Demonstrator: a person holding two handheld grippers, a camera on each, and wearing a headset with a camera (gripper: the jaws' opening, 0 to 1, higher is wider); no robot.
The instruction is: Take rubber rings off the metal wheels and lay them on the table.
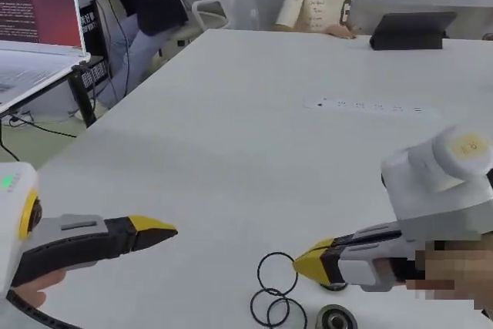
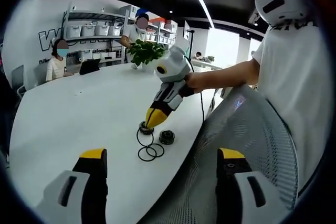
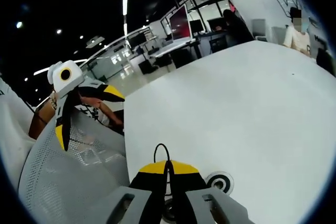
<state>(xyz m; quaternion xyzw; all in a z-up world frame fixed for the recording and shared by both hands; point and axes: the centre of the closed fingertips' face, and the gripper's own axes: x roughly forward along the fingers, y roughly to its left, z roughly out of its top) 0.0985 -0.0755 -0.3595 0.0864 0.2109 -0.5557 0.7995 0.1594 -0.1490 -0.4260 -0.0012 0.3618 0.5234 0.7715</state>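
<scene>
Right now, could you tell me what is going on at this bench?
A person is working with two handheld grippers at a white table. The right gripper is shut on a rubber ring beside one metal wheel, low over the table. Two more rings lie on the table next to it, and a second wheel sits nearby. The left gripper is open, holds nothing and hovers off to the side.

The left gripper (image 2: pixel 163 156) and right gripper (image 3: pixel 168 167) have yellow-tipped black jaws, with pale grey bodies behind. The person wears a white T-shirt (image 2: pixel 294 93) and a white headset (image 2: pixel 281 3).
</scene>
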